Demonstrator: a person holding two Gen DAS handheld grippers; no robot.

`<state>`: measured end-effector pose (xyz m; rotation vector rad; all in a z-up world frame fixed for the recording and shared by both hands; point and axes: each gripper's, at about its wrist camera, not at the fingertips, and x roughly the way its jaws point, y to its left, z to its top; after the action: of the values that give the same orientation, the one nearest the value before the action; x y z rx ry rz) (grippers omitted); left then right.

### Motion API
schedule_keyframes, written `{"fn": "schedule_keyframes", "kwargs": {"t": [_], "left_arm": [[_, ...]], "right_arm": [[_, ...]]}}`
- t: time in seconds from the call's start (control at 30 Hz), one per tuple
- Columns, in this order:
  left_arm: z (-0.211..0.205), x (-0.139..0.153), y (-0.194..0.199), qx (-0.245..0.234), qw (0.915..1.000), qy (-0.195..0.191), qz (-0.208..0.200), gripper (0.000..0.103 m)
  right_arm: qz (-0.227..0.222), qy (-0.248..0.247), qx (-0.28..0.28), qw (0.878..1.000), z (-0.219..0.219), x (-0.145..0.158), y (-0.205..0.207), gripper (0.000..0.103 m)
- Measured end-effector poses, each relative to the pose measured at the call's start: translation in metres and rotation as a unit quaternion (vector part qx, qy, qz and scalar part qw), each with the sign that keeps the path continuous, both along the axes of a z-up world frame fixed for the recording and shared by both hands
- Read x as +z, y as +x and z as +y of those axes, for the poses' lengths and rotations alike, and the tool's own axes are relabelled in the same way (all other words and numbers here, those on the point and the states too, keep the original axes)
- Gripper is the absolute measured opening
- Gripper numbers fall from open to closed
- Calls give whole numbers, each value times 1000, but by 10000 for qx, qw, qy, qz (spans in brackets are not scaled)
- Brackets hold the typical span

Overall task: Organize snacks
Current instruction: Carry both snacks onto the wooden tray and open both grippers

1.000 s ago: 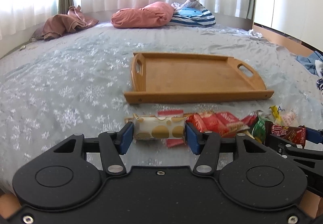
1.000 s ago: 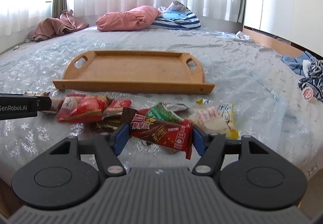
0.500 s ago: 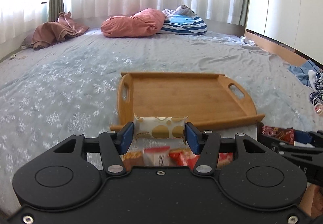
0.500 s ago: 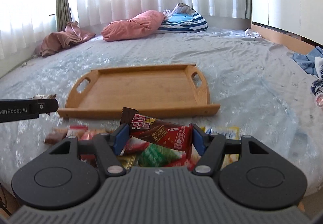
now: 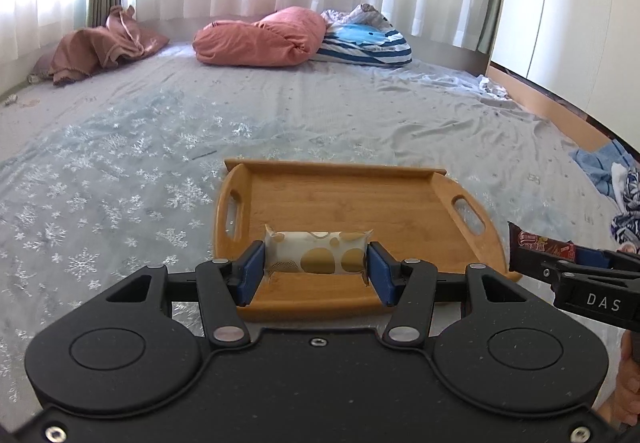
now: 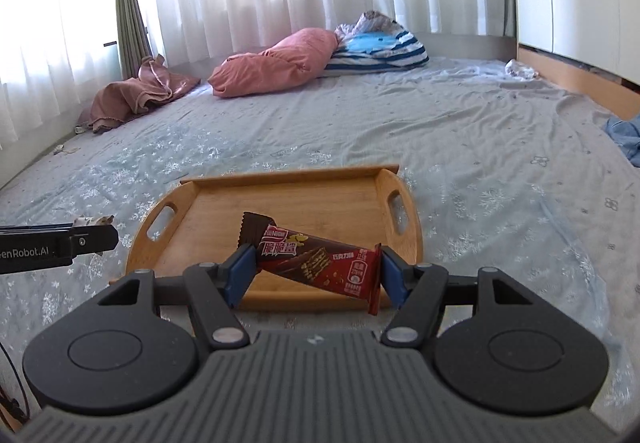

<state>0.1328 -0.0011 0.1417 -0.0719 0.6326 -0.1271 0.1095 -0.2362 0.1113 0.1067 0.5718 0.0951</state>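
On red wrapper [image 6: 316,263]: "Nestlé"

Both wrist cams face fwd, share tray [image 5: 476,243].

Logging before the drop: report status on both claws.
Left claw shut on white gold-spotted snack packet. Right claw shut on red-brown wafer bar. Both above bare wooden handled tray. Nothing in the way.
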Motion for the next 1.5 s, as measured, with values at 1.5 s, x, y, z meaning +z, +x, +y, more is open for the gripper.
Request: {"fn": "schedule_keyframes", "kwargs": {"t": [1.5], "left_arm": [[-22, -97, 168, 279, 9813, 437, 1854, 52]], "right_arm": [[1800, -273, 348, 9827, 0, -81, 167, 68]]}}
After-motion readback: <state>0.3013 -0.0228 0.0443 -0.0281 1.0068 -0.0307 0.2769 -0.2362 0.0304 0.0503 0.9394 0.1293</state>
